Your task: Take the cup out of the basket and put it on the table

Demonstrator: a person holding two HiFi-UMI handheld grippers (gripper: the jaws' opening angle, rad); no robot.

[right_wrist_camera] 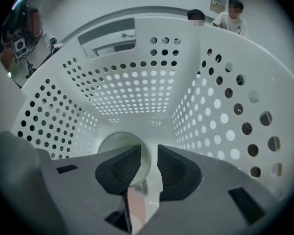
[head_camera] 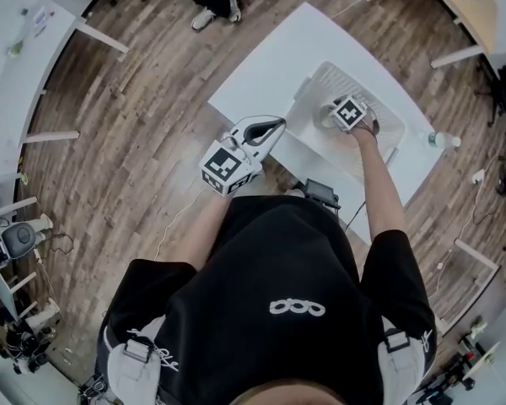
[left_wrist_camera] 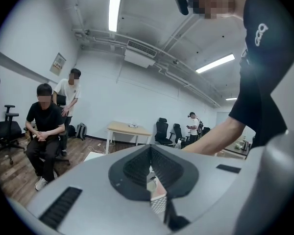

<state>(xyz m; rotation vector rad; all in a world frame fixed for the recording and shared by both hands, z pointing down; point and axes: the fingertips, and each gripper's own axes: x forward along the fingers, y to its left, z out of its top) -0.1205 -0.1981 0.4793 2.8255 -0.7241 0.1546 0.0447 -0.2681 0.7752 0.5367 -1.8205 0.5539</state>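
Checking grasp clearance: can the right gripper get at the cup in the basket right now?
Likely yes: the right gripper is down inside the basket, jaws apart around the cup rim, with nothing else visibly in the way.

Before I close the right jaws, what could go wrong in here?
1. The right gripper is open with only the rim of the cup between its jaws; a thin, off-centre pinch may let it slip or tip.
2. The basket has its wall close beside the jaws, and the left gripper is shut and off it, so a snag while lifting could drag the basket across the table.
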